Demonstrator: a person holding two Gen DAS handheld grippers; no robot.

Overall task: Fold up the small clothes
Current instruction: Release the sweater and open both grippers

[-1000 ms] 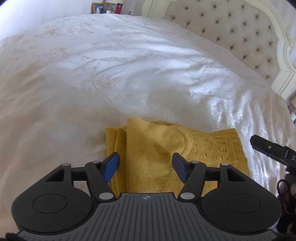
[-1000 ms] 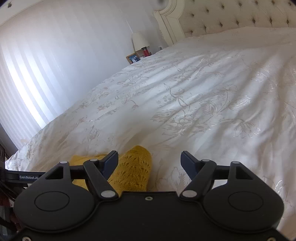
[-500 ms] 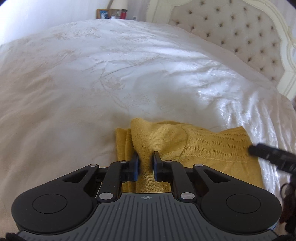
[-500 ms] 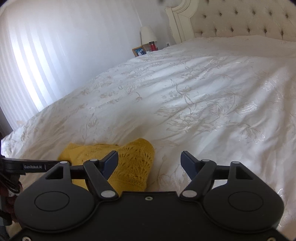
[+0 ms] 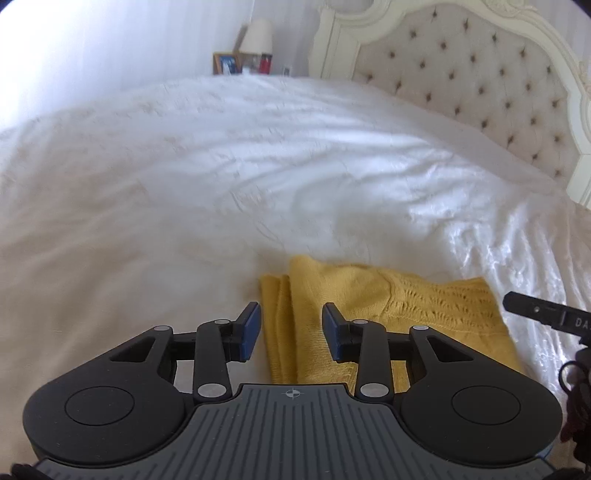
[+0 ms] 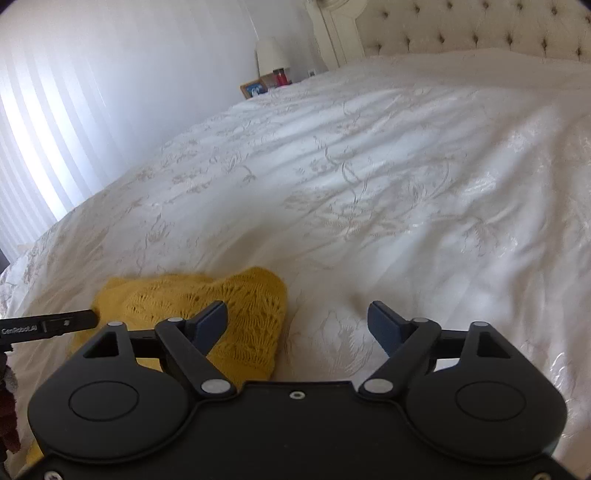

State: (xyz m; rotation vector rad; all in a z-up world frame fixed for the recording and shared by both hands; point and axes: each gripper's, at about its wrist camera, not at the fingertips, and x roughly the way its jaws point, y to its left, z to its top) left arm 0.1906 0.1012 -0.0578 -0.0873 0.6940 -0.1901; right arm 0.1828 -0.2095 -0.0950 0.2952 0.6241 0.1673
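Lying folded on white bedspread (image 5: 184, 221), yellow knit garment (image 5: 369, 295), apparently a sweater, both hand-held grippers (image 5: 291, 332) (image 6: 297, 325) spread, gripping nothing

We see a wide bed w/ white floral-patterned bedspread (image 6: 369, 177) — cream tufted headboard (image 5: 480, 85) behind it. Far corner: lamp (image 5: 256, 35), picture frame (image 5: 226, 63), red item (image 5: 264, 63). Left wall (image 6: 74, 92) striped w/ bright daylight — plain white otherwise.

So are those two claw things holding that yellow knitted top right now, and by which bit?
Nothing is held. The left gripper is open above the folded yellow knit top; the right gripper is open too, empty.
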